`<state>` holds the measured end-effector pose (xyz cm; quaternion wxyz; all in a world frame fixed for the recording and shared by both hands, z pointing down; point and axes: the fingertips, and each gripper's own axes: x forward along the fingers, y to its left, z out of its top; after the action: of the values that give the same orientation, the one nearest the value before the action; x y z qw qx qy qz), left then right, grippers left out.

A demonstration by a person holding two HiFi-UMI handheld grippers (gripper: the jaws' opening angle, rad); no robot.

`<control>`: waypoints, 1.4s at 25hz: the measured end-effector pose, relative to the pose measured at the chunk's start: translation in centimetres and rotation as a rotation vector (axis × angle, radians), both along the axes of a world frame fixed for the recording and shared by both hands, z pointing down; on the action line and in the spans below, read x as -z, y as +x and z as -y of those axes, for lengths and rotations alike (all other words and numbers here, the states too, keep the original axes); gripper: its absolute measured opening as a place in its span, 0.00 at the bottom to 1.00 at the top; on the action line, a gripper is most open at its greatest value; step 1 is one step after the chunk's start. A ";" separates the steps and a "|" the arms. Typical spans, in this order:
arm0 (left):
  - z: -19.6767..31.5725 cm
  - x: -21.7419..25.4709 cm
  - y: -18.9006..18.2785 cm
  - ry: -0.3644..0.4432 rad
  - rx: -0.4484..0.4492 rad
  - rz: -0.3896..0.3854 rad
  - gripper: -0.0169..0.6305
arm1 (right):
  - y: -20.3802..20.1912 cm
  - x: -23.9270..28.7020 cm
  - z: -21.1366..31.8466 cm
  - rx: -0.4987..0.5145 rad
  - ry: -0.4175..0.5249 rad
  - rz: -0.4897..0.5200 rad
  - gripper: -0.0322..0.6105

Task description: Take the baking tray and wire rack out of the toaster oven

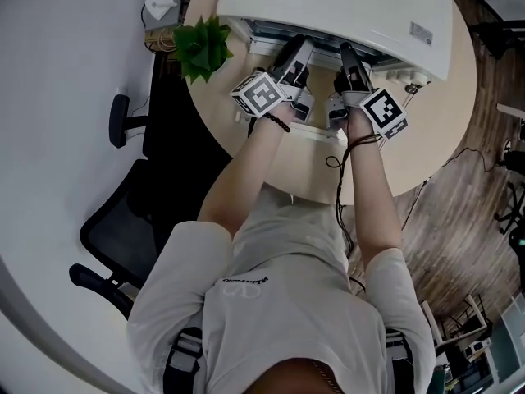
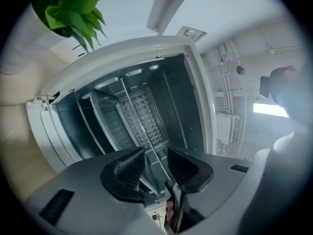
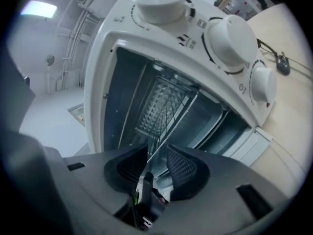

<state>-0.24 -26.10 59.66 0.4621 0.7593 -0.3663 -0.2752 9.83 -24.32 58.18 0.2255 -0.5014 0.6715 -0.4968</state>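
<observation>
One open toaster oven [image 1: 344, 6] at the table's [image 1: 426, 138] far edge holds one wire rack [image 2: 139, 121] and one baking tray [image 2: 110, 124]. The left gripper [image 2: 155, 163] and right gripper [image 3: 157, 163] both gape wide astride the rack's front wire.

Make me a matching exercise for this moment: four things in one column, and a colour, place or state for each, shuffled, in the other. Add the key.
1. plant
2. knob
3. wire rack
4. left gripper

A. inside the toaster oven
B. open
C. green
D. white

Pairs: 1-C; 2-D; 3-A; 4-B
</observation>
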 end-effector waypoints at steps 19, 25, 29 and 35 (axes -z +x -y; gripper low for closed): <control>3.9 0.4 1.4 -0.025 -0.028 -0.200 0.14 | 1.8 -2.1 3.2 -0.152 -0.031 0.108 0.21; 3.7 0.5 1.5 -0.066 -0.010 -0.308 0.07 | 1.8 -1.7 3.3 -0.159 -0.014 0.130 0.12; 3.7 0.4 1.4 -0.062 -0.009 -0.337 0.06 | 1.8 -1.6 3.3 -0.167 -0.001 0.154 0.10; 3.6 0.6 1.4 -0.060 0.001 -0.399 0.05 | 1.7 -1.3 3.2 -0.203 0.020 0.246 0.08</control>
<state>1.11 -29.67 59.07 0.5480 0.6753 -0.2758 -0.4094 11.56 -27.55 59.51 0.3601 -0.5000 0.5896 -0.5222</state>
